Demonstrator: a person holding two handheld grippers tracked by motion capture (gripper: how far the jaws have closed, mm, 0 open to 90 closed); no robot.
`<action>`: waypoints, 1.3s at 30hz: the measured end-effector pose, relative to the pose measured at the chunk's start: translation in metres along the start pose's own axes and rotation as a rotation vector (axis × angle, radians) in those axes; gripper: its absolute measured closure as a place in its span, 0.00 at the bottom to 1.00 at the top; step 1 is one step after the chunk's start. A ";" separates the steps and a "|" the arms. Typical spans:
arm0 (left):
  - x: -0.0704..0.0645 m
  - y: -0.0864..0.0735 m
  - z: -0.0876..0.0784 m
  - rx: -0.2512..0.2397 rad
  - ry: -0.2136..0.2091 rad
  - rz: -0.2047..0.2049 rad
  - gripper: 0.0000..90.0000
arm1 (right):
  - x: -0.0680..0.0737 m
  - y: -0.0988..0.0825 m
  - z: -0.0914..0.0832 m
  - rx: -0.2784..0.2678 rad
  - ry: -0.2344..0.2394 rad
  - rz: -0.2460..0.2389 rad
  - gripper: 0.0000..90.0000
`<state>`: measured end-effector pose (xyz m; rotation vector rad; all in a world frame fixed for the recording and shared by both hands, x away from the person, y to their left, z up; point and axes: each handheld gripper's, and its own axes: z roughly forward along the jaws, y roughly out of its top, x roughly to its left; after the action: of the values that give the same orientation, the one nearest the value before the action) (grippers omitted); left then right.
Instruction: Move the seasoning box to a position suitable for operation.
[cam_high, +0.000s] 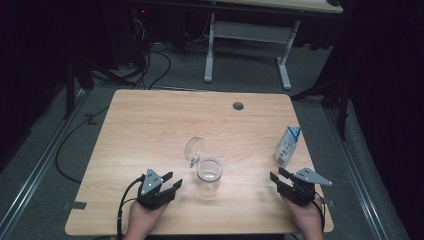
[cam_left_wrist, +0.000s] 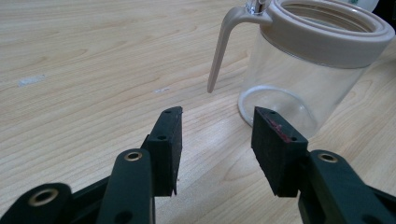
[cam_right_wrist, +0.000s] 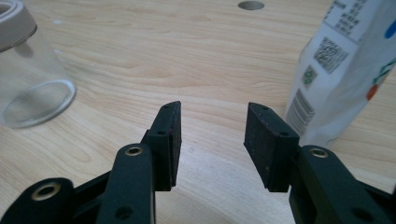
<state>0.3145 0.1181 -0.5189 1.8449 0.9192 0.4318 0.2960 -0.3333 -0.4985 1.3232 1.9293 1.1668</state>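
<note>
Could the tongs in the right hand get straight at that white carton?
Probably yes: the right tongs stand open and empty, the carton stands upright just ahead to one side, and bare table lies between.

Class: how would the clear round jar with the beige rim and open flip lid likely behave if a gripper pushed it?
The clear round jar with the beige rim looks empty, so probably light and slides easily on the wooden table. Its raised lid may wobble. Smooth walls probably make it slippery.
</note>
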 end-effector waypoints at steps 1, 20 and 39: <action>0.000 0.000 0.000 -0.003 -0.001 -0.004 0.59 | -0.001 0.000 -0.001 -0.002 -0.003 -0.001 0.62; -0.001 -0.002 0.000 0.009 -0.048 0.045 0.58 | -0.019 -0.005 0.006 0.013 -0.136 0.064 0.56; -0.002 -0.002 0.002 0.010 -0.076 0.048 0.58 | -0.023 0.023 0.005 0.026 -0.198 0.095 0.54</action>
<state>0.3137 0.1160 -0.5217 1.8828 0.8287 0.3848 0.3200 -0.3497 -0.4819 1.4992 1.7626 1.0152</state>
